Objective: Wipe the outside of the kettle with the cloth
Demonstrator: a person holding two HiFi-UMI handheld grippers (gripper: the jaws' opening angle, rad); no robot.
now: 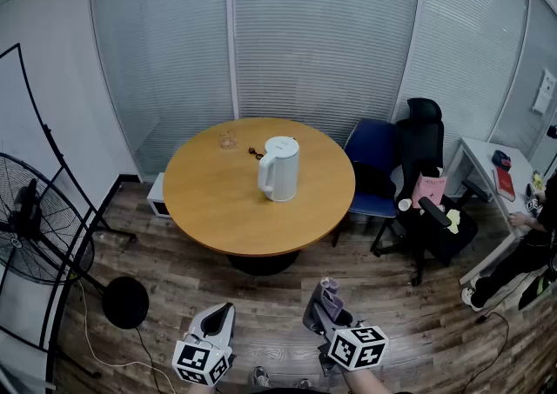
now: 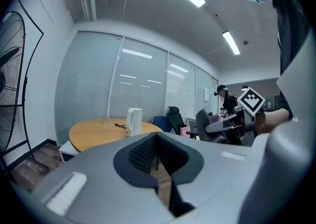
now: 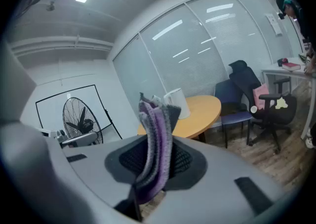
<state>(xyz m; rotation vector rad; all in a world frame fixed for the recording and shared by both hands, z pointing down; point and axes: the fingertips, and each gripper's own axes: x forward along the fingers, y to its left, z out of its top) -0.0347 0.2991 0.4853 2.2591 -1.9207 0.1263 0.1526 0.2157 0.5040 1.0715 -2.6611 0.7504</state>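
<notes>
Kettle [image 1: 278,169]: white, lid on, standing upright near the centre of the round wooden table [image 1: 209,210], well in from every edge. Neither gripper touches it; both are well apart from the table, over the wood floor [image 1: 174,288] on the near side.

Right gripper [image 3: 153,168]: jaws closed on the cloth [image 3: 155,144]. The cloth is a folded grey and purple piece, pinched between the pads, with its free end standing up past the jaw tips. The gripper points toward the table and slightly down.

Left gripper [image 2: 157,161]: jaws closed together, with nothing between them. It is held beside the right gripper, to its left, and also points toward the table.

Table, far edge: a small clear glass [image 1: 228,138] stands close to the edge. A small dark item [image 1: 254,152], too small to identify, lies between the glass and the kettle.

Surroundings: a white box [image 1: 157,197] sits on the floor at the table's left edge. A blue chair [image 1: 370,150] and a black office chair [image 1: 428,201] stand at the table's right edge. A standing fan [image 1: 39,231] is at the left wall. A white desk [image 1: 489,176] is at the far right, with a person [image 1: 533,240] seated beside it.
</notes>
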